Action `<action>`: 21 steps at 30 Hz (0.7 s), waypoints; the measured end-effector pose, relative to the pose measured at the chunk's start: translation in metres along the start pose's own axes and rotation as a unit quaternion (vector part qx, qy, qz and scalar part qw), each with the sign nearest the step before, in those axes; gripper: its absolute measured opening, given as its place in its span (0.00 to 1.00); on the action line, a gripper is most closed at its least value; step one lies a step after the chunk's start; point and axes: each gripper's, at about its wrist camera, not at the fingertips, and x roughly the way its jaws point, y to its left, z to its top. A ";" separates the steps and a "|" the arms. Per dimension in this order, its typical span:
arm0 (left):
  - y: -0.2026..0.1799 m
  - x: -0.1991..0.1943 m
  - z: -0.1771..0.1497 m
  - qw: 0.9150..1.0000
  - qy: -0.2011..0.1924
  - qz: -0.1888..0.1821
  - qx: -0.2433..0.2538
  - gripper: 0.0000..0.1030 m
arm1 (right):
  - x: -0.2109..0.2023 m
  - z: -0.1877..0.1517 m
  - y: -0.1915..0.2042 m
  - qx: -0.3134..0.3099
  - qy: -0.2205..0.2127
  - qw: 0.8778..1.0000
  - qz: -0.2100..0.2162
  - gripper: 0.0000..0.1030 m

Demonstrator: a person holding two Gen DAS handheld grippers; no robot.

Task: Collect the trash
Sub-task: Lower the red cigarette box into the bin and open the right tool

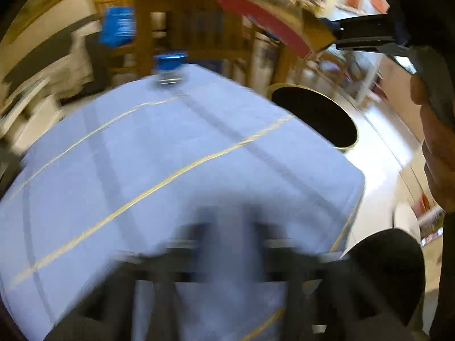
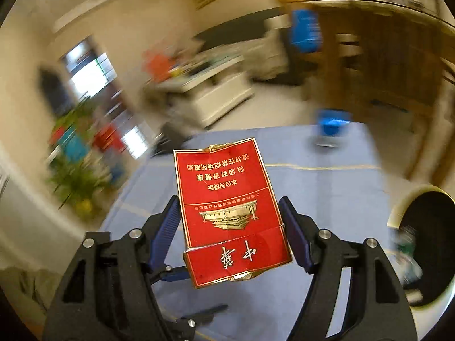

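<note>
Left gripper (image 1: 227,244) was blurred low over the blue cloth (image 1: 170,153); could not tell whether its jaws were spread or closed, though nothing showed between them. Right of it, held the red pack (image 2: 231,216) in the right gripper (image 2: 230,227), jaws pinching its two long edges, above the cloth and well left of the bin (image 2: 426,244). Looked light, thin and crumpled at top and bottom, likely soft card that buckles under hard squeeze; judged the mid-length side grip sound, flat faces probably slick. Cloth edge lay just left of the bin, with open air between pack and bin mouth. A blue-capped bottle (image 2: 330,126) stood far back from the bin, clear of that path.
</note>
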 end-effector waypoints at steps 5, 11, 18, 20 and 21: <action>-0.050 0.040 0.054 0.999 0.012 -0.011 0.040 0.02 | -0.064 -0.010 -0.100 0.091 -0.057 0.994 -0.029 0.67; -0.116 0.085 0.115 0.995 0.017 -0.022 0.097 0.04 | -0.109 -0.011 -0.178 0.120 -0.086 0.987 -0.070 0.67; -0.171 0.142 0.154 0.987 0.022 0.017 0.161 0.88 | -0.156 0.001 -0.261 0.153 -0.119 0.976 -0.094 0.67; -0.175 0.148 0.157 0.986 0.023 0.008 0.166 0.88 | -0.162 0.004 -0.274 0.156 -0.118 0.974 -0.116 0.67; -0.172 0.149 0.157 0.986 0.025 0.002 0.162 0.88 | -0.161 0.003 -0.281 0.162 -0.119 0.972 -0.120 0.67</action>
